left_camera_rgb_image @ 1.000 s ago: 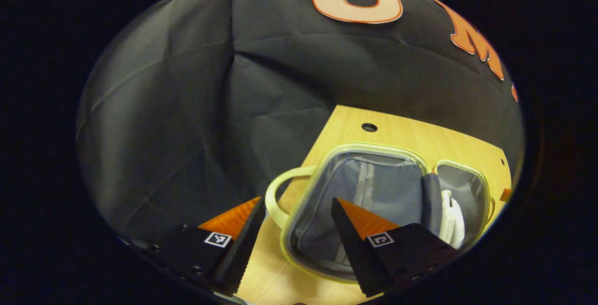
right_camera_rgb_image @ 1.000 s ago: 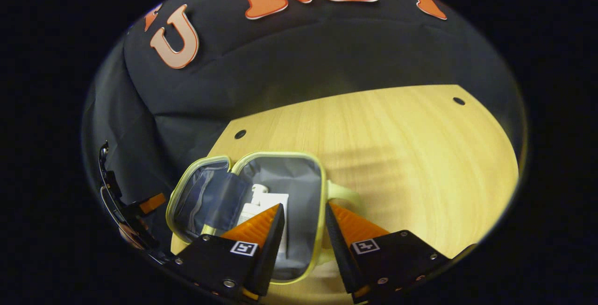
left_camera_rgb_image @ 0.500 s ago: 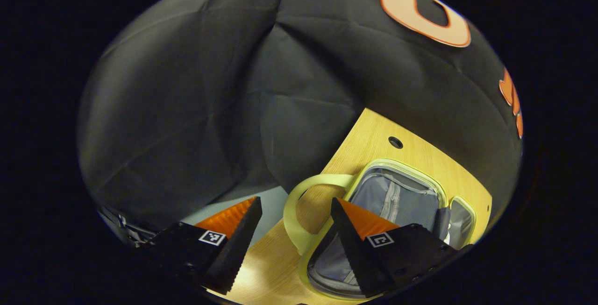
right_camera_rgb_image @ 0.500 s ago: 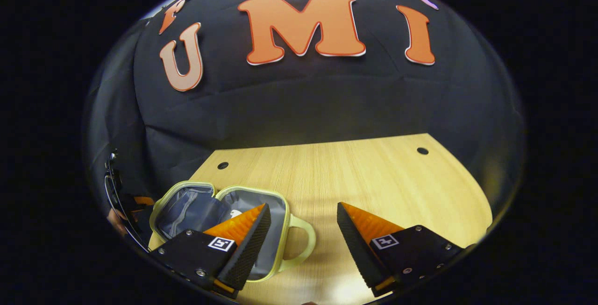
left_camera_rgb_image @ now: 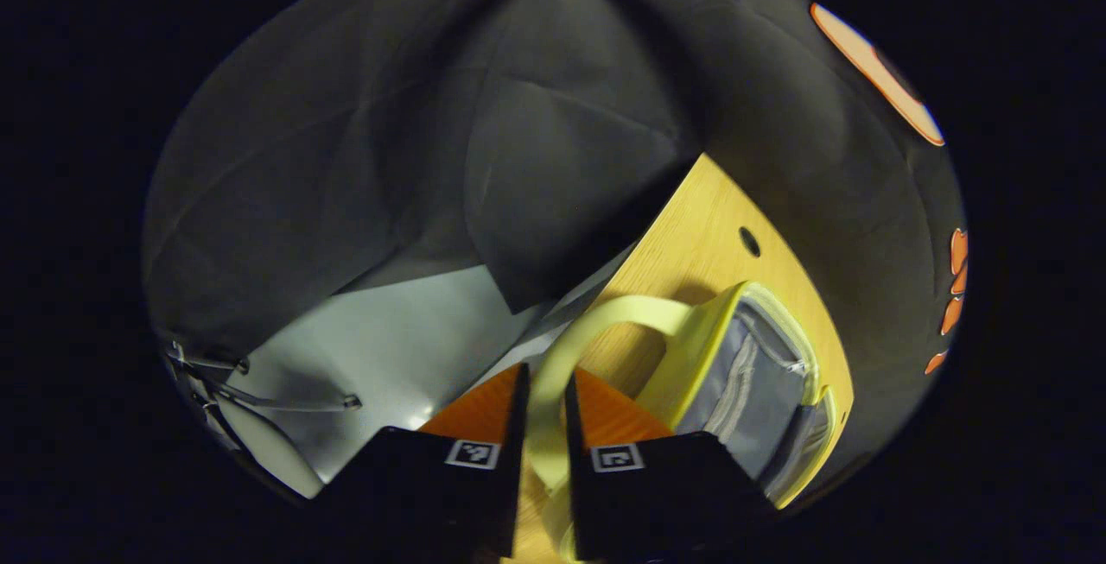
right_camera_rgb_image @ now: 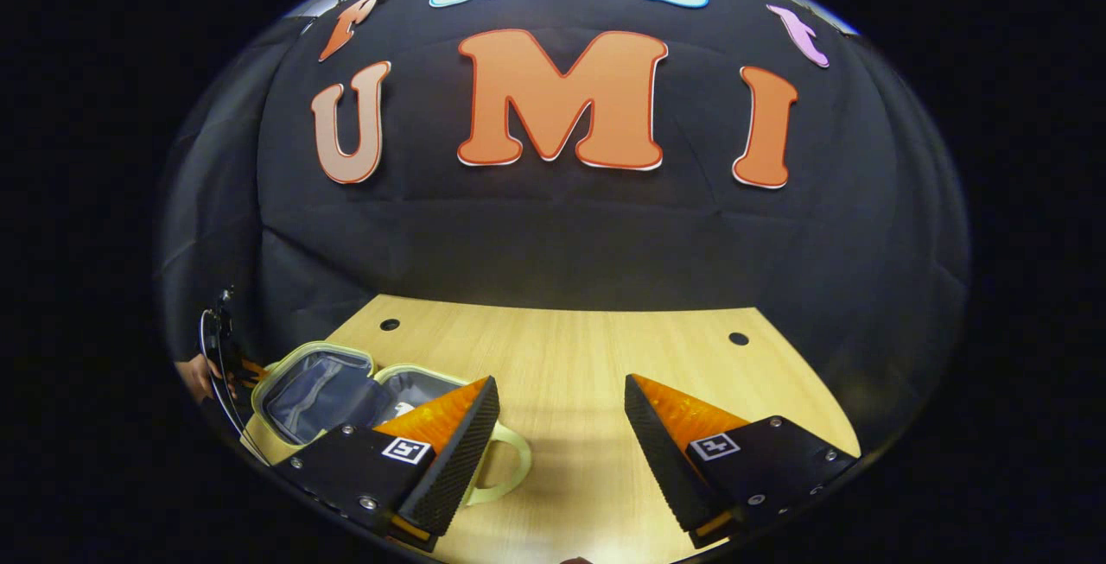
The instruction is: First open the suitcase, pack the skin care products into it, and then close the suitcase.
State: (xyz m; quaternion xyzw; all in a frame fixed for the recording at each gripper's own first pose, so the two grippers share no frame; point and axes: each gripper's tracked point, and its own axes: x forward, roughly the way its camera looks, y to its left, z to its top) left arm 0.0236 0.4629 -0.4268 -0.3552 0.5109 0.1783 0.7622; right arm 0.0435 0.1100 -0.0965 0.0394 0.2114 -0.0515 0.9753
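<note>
Both views are dim with strong fisheye bending at the rims. Light falls from above: the tabletop (right_camera_rgb_image: 587,357) glows warmly, with glare at lower centre of the right gripper view. Focus is sharp, no blur.

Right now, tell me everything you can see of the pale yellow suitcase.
The small pale yellow suitcase lies open on the light wooden table, both halves lined with grey fabric. Each half has a looped yellow handle. The left gripper has its jaws shut on one handle, lifting that half. A white item peeks inside.
</note>
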